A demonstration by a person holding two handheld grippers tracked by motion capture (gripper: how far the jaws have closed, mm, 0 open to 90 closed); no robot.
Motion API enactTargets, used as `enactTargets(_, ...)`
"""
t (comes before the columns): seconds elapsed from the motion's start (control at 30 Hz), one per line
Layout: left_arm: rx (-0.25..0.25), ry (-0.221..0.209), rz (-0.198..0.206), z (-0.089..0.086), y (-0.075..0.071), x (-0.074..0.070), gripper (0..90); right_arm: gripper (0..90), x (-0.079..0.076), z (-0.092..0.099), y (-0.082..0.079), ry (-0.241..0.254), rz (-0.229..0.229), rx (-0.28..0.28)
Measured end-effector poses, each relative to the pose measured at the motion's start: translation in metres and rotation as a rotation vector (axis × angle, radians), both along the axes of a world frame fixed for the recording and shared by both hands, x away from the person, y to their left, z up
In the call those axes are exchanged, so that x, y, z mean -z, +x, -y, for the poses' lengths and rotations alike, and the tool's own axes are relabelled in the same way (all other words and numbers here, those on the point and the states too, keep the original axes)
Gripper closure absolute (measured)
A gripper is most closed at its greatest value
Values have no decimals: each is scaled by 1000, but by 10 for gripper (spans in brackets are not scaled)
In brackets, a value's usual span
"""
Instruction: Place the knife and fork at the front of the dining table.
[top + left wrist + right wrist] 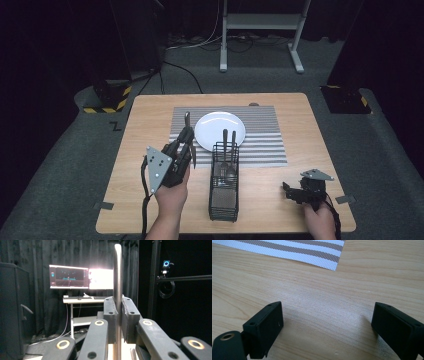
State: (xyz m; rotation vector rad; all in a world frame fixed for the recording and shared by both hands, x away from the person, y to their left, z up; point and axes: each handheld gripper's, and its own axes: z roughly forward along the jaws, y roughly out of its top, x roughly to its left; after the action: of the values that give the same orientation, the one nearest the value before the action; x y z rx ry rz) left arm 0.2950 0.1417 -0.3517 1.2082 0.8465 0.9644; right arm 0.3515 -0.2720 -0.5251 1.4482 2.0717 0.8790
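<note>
My left gripper point(186, 137) hovers left of the white plate point(220, 129), shut on a slim metal piece of cutlery point(187, 119) whose end sticks out past the jaws over the striped placemat point(260, 145). In the left gripper view the cutlery point(117, 270) stands upright, pinched between the pads of the left gripper point(119, 315), which points level toward the room. My right gripper point(289, 192) rests low near the table's front right, open. In the right gripper view the right gripper point(327, 320) has its jaws wide apart over bare wood with nothing between them.
A black wire cutlery basket point(224, 185) stands in front of the plate, with two dark-handled utensils point(229, 140) upright in it. The placemat's corner point(322, 257) lies beyond the right jaws. Grey tape tabs point(103, 205) mark the wooden table's point(290, 115) front corners.
</note>
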Motion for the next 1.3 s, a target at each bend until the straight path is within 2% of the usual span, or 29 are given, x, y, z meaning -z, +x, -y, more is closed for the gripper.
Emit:
enactTargets(0.2, -16, 14, -23, -9, 4, 13, 832, 101, 0, 0, 0, 0, 0, 1)
enactTargets(0.3, -6, -4, -22, -14, 5, 18, 832, 102, 0, 0, 0, 0, 0, 1)
enactTargets(0.43, -31, -10, -52, -19, 10, 27, 832, 101, 0, 0, 0, 0, 0, 0)
enactTargets(0.5, -44, -4, -68, -21, 13, 32, 832, 101, 0, 0, 0, 0, 0, 0)
enactTargets(0.53, -52, 18, -79, -22, 15, 36, 833, 102, 0, 0, 0, 0, 0, 1)
enactTargets(0.57, -52, 18, -79, -22, 15, 36, 833, 101, 0, 0, 0, 0, 0, 0)
enactTargets(0.6, -60, 37, -78, -21, 16, 39, 833, 101, 0, 0, 0, 0, 0, 1)
enactTargets(0.83, -80, 38, -88, -24, 25, 46, 833, 101, 0, 0, 0, 0, 0, -1)
enactTargets(0.87, -70, 44, -76, -25, 29, 50, 833, 101, 0, 0, 0, 1, 2, -5)
enactTargets(1.0, -79, 73, -79, -24, 40, 55, 833, 101, 0, 0, 0, 1, 2, -11)
enactTargets(1.13, -102, 76, -81, -23, 47, 58, 833, 101, 0, 0, 0, 1, 2, -11)
enactTargets(1.3, -125, 82, -103, -21, 64, 65, 833, 101, 0, -1, 0, 2, 1, -14)
